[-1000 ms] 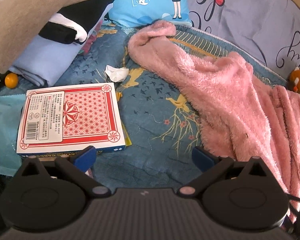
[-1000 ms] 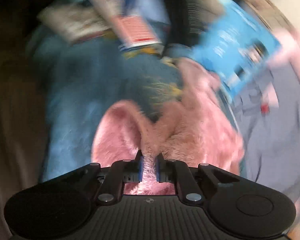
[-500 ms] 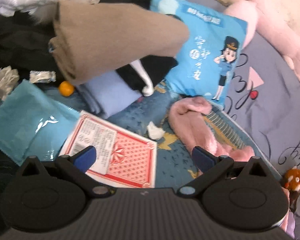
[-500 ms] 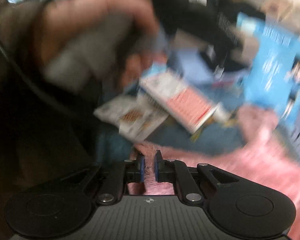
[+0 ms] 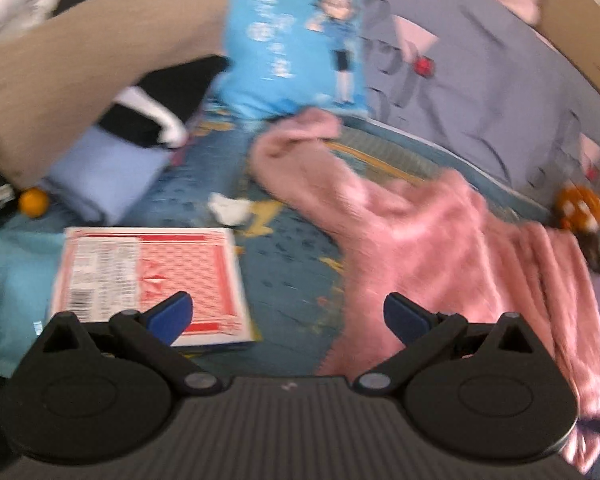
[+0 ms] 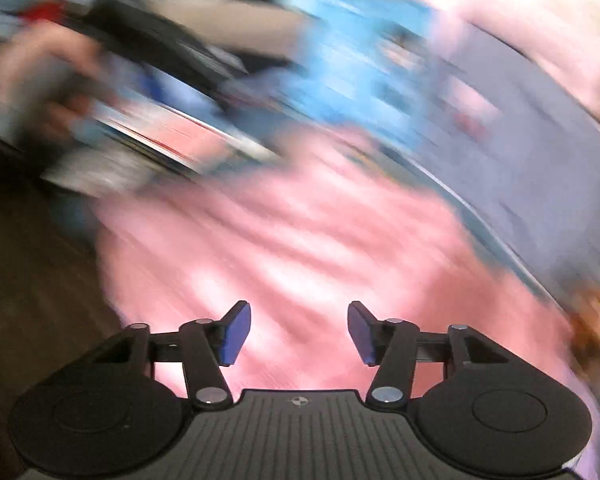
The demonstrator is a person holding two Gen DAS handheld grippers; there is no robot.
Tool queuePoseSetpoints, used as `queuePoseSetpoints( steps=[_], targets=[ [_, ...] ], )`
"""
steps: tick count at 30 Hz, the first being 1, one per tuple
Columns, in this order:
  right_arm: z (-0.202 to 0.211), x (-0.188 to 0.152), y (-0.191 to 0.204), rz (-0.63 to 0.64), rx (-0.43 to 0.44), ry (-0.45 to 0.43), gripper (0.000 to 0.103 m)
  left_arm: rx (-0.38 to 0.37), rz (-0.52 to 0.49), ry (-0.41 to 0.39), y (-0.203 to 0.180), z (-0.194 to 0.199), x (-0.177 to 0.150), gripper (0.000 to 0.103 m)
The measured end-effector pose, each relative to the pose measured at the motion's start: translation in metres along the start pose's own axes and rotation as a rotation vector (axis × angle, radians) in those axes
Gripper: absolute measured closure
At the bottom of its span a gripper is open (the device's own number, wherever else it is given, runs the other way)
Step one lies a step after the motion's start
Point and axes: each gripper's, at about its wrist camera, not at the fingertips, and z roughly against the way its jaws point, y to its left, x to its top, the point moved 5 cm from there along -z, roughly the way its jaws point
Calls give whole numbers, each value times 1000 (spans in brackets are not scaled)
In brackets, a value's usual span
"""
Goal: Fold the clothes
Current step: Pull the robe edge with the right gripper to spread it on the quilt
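A fluffy pink garment (image 5: 452,248) lies spread over the blue patterned bedcover (image 5: 292,280), one sleeve reaching toward the blue cartoon pillow (image 5: 296,40). My left gripper (image 5: 288,316) hangs open above the bedcover between the red card box (image 5: 148,276) and the garment's edge, holding nothing. In the blurred right wrist view the pink garment (image 6: 320,248) fills the middle. My right gripper (image 6: 299,330) hovers over it, its jaws opening, with nothing pinched between the blue pads. A hand (image 6: 32,80) holding the other gripper shows at upper left.
A stack of folded clothes, tan (image 5: 92,64), black and lilac (image 5: 108,172), sits at the back left. A small orange fruit (image 5: 34,202), a crumpled tissue (image 5: 230,208) and a teal bag (image 5: 8,280) lie near the box. An orange plush toy (image 5: 580,206) rests at right on the grey sheet (image 5: 480,92).
My right gripper was shut on pink fleece and now stands apart with the garment released below it. The left view swung up toward the clothes pile, then back down to the garment.
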Motion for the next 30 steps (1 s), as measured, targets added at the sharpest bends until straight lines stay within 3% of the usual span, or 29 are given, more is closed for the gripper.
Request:
queuePoseSetpoints(
  steps=[3,6,10,12,16,18,20,21,23,25,26,28,30],
  targets=[
    [15,-64,-38,-117,-155,147,47,-145,-36,62,-31,-2,-11,0],
    [29,-112,-59,-220,-207,239,44,-245,-105,121,-65,-4,-26,0],
    [26,-147,-64,-339,-202,280,39,-248,-280,145,-104,-2,-46,0],
    [18,-156,-72,-456,-213,284,39,-237,-330,146,-114,-4,-53,0],
    [5,-176,-103,-928,-124,175,39,-221,-328,163,-116,-10,-57,0],
    [1,-185,-117,-1146,-91,107,49,-205,-309,168,-108,-12,-55,0],
    [4,-185,-125,-1264,-74,33,93,-197,-282,173,-101,-15,-52,0],
    [8,-181,-127,-1269,-87,-1,94,-195,-268,175,-98,-16,-50,0],
    [18,-163,-127,-1186,-126,-52,95,-193,-245,180,-94,-17,-48,0],
    [30,-133,-120,-995,-167,-96,95,-193,-238,182,-93,-18,-47,0],
    [32,-115,-106,-830,-171,-101,95,-193,-238,181,-93,-18,-46,0],
    [26,-76,-64,-372,-132,-68,95,-193,-250,178,-95,-16,-47,0],
    [13,-58,-6,74,3,12,95,-203,-260,176,-97,-14,-48,0]
  ],
)
